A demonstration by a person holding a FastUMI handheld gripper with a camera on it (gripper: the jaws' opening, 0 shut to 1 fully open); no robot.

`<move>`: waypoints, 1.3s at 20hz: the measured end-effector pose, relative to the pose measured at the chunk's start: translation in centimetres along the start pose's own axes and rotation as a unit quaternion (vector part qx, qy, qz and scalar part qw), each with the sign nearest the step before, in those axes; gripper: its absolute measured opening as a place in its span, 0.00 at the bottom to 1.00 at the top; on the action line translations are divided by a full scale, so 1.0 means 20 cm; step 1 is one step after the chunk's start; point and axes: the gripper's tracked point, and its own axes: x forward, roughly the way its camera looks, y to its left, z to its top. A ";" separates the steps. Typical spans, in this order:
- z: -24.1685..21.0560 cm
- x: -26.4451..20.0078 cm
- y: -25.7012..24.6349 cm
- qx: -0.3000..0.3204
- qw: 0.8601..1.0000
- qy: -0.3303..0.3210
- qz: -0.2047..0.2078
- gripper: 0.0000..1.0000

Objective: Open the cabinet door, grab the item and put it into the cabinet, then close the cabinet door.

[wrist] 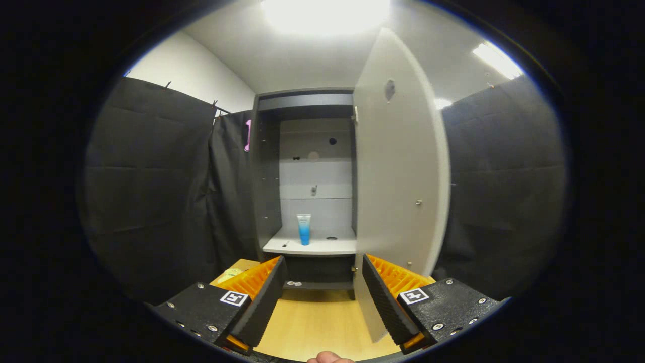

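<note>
One little tube (pixel 304 229) stands straight up, cap down, on the pale shelf (pixel 322 247) inside the cabinet (pixel 267 166) with its door (pixel 398 171) swung wide, far beyond my claw (pixel 322 302), which hangs spread and holding nothing over the wooden table (pixel 317 327) between dark cloth walls (pixel 151 191).

Ceiling light (pixel 325 15) glares overhead; edges seemingly bowed.

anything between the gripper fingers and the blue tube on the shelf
Nothing: the open gripper holds nothing; beyond it only bare wooden floor, then the shelf edge below the blue tube.
</note>
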 end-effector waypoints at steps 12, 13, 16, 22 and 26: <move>-0.03 -0.04 -0.93 0.007 0.998 0.019 -0.056 0.93; -0.05 -0.01 -0.95 0.004 0.998 0.022 -0.052 0.93; -0.09 0.11 -0.98 -0.003 0.999 0.031 -0.039 0.93; -0.14 0.24 -0.90 -0.003 0.999 0.049 0.006 0.92; -0.17 0.24 -0.86 0.036 0.997 0.064 0.022 0.90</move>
